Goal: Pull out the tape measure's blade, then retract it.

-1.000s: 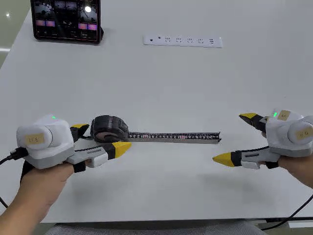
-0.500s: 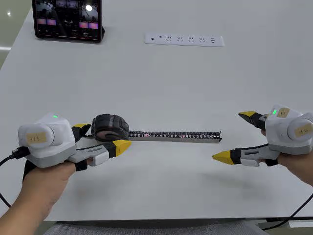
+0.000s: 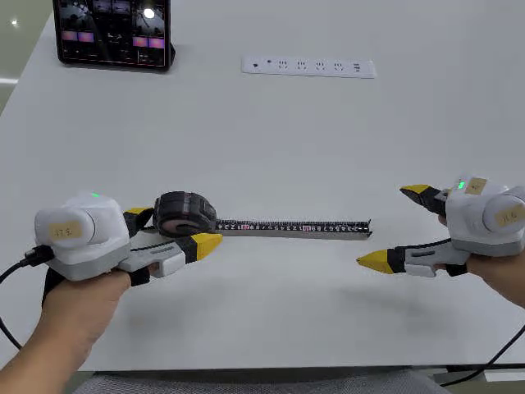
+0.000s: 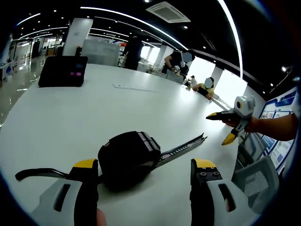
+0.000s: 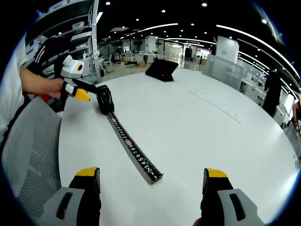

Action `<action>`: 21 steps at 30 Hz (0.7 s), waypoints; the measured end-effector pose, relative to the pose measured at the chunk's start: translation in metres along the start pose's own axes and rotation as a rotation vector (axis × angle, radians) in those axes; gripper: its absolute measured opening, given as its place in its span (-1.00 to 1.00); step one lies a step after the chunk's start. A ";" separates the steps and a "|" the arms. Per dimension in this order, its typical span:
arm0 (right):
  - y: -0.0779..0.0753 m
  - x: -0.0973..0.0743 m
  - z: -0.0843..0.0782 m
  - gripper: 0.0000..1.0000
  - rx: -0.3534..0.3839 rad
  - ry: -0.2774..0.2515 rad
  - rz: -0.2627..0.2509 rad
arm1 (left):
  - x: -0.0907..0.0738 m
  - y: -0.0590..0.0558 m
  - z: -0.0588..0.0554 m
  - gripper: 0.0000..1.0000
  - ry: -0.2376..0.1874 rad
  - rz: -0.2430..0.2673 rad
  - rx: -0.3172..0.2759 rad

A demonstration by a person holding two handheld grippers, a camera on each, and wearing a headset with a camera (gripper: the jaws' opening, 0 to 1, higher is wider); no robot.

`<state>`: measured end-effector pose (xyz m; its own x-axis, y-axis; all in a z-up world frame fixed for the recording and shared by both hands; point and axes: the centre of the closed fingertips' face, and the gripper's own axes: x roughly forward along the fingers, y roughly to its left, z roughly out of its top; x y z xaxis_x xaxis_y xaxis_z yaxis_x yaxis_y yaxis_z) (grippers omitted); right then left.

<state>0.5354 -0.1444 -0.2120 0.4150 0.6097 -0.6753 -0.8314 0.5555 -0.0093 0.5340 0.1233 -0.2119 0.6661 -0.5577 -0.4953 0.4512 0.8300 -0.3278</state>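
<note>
While black round tape measure case (image 3: 184, 215) sits between spread jaws of left tool (image 3: 172, 227), extended blade (image 3: 291, 227) lies flat on white table (image 3: 287, 139), tip near right tool (image 3: 392, 226), also spread.

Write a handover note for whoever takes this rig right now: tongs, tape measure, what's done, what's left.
Left tongs: open, straddling the tape measure case, not clamped on it.
Right tongs: open, empty, just off the blade's free end.
Blade: pulled out, lying flat on the table.
Done: pull-out.
Left: retract the blade.
</note>
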 end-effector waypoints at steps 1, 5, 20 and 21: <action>0.000 0.000 0.000 0.78 0.000 0.000 0.000 | 0.000 0.000 0.000 0.54 0.001 -0.001 0.002; 0.000 0.000 0.000 0.78 -0.001 0.001 0.001 | 0.000 0.000 0.000 0.54 -0.001 0.001 -0.001; 0.000 0.004 0.004 0.55 -0.026 0.011 0.047 | 0.005 0.002 0.003 0.54 -0.028 0.061 -0.056; 0.000 0.004 0.004 0.53 -0.029 0.016 0.052 | 0.006 0.002 0.003 0.53 -0.027 0.068 -0.057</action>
<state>0.5383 -0.1399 -0.2119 0.3648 0.6282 -0.6872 -0.8624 0.5062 0.0050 0.5410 0.1220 -0.2132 0.7104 -0.4990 -0.4963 0.3700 0.8647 -0.3397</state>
